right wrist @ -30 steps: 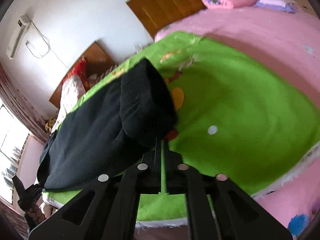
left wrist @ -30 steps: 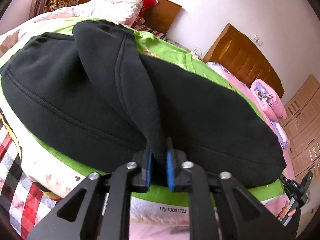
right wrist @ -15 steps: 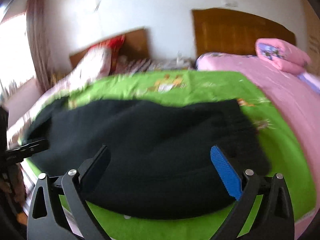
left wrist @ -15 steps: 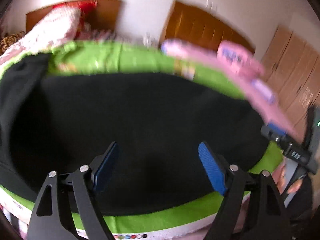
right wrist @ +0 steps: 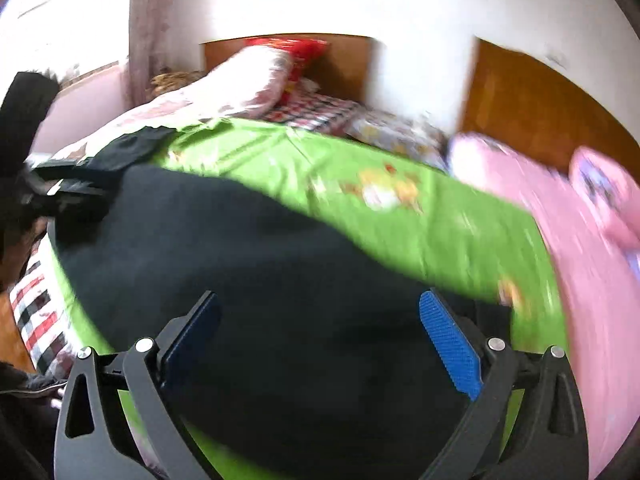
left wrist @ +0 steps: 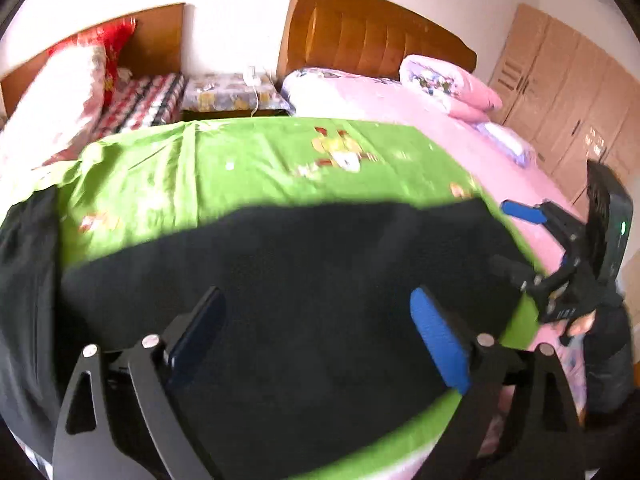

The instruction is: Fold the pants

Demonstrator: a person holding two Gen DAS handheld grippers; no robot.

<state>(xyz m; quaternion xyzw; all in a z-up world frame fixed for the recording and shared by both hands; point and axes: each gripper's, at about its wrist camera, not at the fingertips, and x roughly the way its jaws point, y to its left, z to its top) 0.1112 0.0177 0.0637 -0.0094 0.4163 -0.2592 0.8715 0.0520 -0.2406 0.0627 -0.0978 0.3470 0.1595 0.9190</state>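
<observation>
Your left gripper (left wrist: 316, 336) hangs over the near part of the black pants (left wrist: 300, 280) with its jaws spread wide, the blue pads (left wrist: 438, 340) well apart and nothing between them. Your right gripper (right wrist: 320, 336) is the same: wide open above the dark cloth, holding nothing. The pants lie flat across the near side of the green sheet (left wrist: 260, 160), reaching from the left edge of the bed to the right, where the cloth ends close to the pink bedding (left wrist: 500, 168). In the left wrist view your right gripper shows at the far right, beside that end of the pants. In the right wrist view your left gripper appears at the left, by the other end. Two wooden headboards (left wrist: 360, 28) stand against the far wall, and both views are blurred
</observation>
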